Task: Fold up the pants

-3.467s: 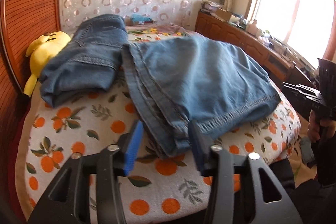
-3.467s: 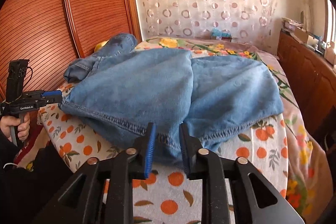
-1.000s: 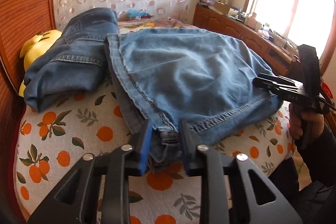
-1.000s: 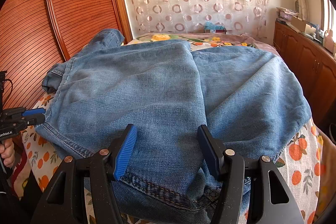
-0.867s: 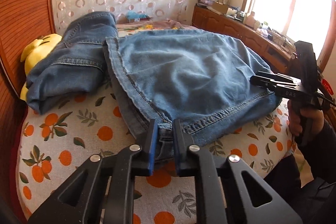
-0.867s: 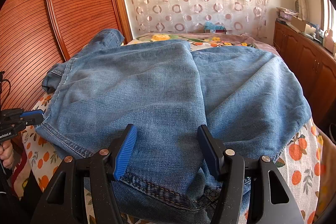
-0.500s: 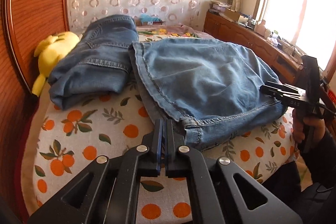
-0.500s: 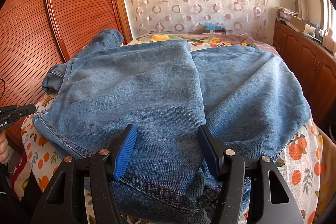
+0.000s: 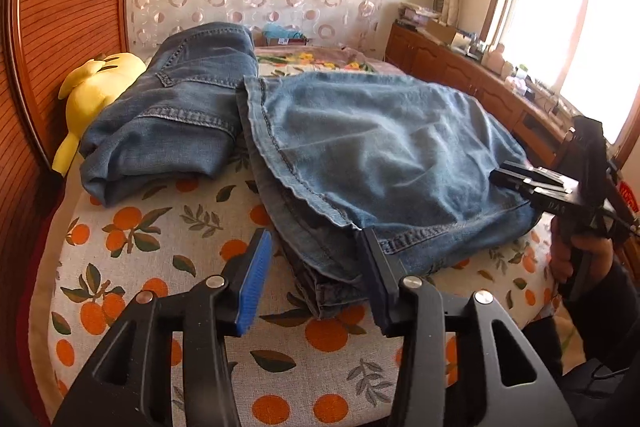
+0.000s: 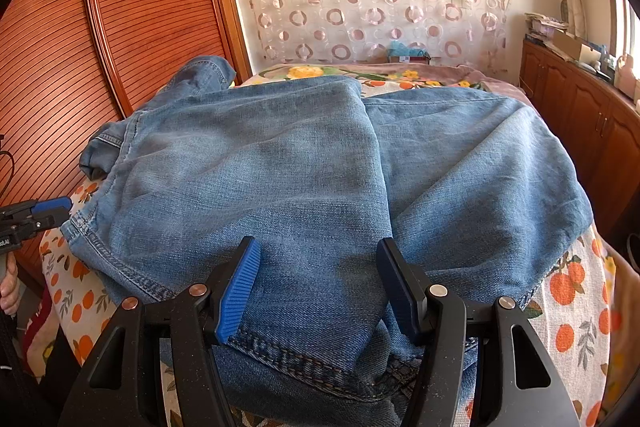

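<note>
Light blue jeans (image 9: 380, 155) lie folded across the bed, hem ends toward me. My left gripper (image 9: 316, 283) hovers at their near left corner. Its jaws are opening, and the layered hem corner (image 9: 328, 287) lies between the fingers with the pads off it. My right gripper (image 10: 320, 283) stands open over the near hem of the jeans (image 10: 300, 187), the cloth flat beneath it and not pinched. Each view catches the other gripper: the right gripper (image 9: 532, 183) at the jeans' far edge, the left gripper (image 10: 36, 215) at the left edge.
A darker denim heap (image 9: 180, 107) lies beside the jeans near a yellow plush toy (image 9: 92, 87); I cannot tell if it belongs to the same pair. The orange-print bedspread (image 9: 160, 247) covers the bed. Slatted wooden panels (image 10: 100, 47) stand left, wooden cabinets (image 9: 460, 75) right.
The left gripper closed on the hem corner, then stood fully shut just off the denim, and is now open again around that corner. The right gripper has not moved.
</note>
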Demonstrator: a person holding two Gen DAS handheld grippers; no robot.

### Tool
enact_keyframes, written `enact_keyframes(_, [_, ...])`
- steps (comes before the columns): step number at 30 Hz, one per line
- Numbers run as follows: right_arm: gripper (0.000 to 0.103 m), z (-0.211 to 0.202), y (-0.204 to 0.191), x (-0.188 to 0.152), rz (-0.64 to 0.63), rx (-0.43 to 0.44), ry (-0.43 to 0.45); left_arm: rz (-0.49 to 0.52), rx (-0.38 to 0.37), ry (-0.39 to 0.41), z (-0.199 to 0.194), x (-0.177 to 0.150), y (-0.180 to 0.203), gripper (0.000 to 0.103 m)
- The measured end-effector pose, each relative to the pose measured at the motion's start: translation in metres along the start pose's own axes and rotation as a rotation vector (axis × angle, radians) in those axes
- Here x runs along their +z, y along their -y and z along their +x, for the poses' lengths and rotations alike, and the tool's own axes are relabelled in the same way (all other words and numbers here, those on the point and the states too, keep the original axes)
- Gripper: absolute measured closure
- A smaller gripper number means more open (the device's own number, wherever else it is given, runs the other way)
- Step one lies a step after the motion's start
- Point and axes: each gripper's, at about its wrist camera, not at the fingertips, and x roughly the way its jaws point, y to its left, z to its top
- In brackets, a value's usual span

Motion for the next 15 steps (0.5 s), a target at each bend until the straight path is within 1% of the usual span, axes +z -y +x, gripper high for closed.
enact_keyframes(7, [0.040, 0.000, 0.000, 0.000, 0.000, 0.000, 0.000, 0.032, -0.022, 0.012, 0.000, 0.000, 0.014, 0.057])
enact_keyframes(9, [0.040, 0.000, 0.000, 0.000, 0.000, 0.001, 0.000, 0.046, -0.040, -0.003, 0.004, -0.001, 0.019, 0.057])
enact_keyframes(12, [0.040, 0.000, 0.001, 0.000, 0.001, 0.002, 0.000, 0.065, -0.045, -0.024, 0.011, -0.003, 0.027, 0.057])
enact_keyframes(15, [0.040, 0.000, 0.000, 0.000, 0.001, 0.001, 0.000, 0.080, -0.032, -0.047, 0.019, -0.005, 0.033, 0.057])
